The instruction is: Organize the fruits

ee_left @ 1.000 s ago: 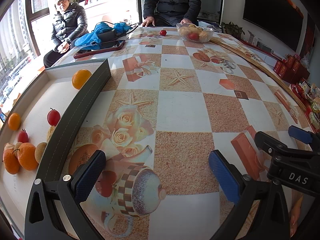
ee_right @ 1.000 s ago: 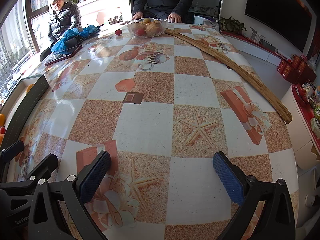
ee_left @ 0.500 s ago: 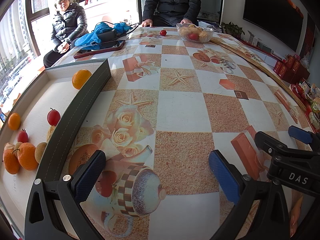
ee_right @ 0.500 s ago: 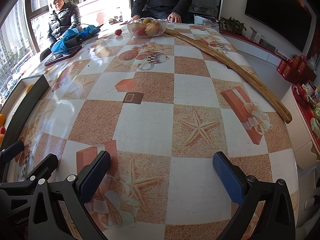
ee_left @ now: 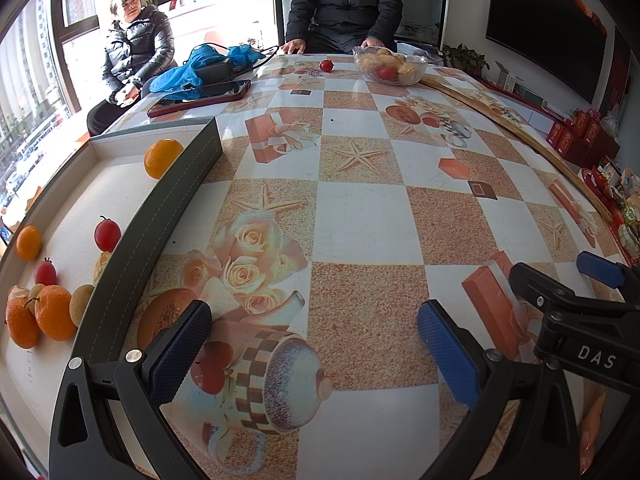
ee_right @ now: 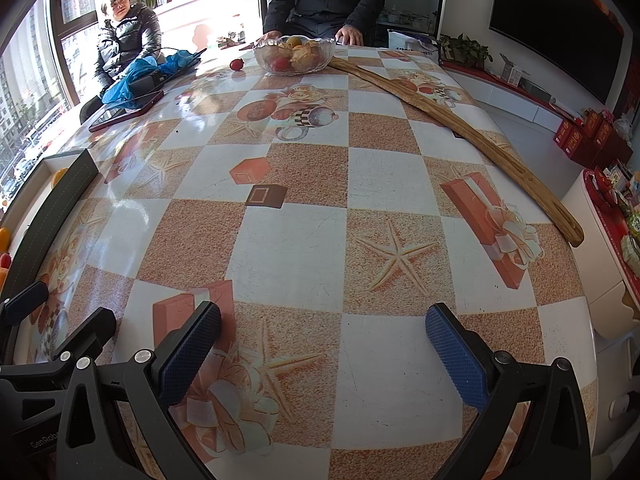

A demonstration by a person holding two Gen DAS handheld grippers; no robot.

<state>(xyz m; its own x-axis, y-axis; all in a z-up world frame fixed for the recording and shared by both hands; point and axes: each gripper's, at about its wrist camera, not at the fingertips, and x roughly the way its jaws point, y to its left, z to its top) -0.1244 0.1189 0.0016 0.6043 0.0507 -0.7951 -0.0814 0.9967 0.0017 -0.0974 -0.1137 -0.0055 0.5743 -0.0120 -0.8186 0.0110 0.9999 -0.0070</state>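
A shallow dark-walled box [ee_left: 176,184] lies at the table's left and holds several loose fruits: an orange [ee_left: 163,158], a red cherry tomato [ee_left: 107,234], and a cluster of oranges [ee_left: 52,317] near me. A glass bowl [ee_left: 389,65] with fruit stands at the far end; it also shows in the right wrist view [ee_right: 295,55]. A lone red tomato [ee_left: 326,65] lies beside the bowl. My left gripper [ee_left: 316,344] is open and empty over the tablecloth, right of the box. My right gripper [ee_right: 324,344] is open and empty, low over the near table.
A long wooden stick [ee_right: 460,124] lies along the table's right side. A phone in a red case [ee_left: 200,96] and a blue bag [ee_left: 192,70] lie at the far left. Two people sit at the far edge. Red boxes stand off the table at right.
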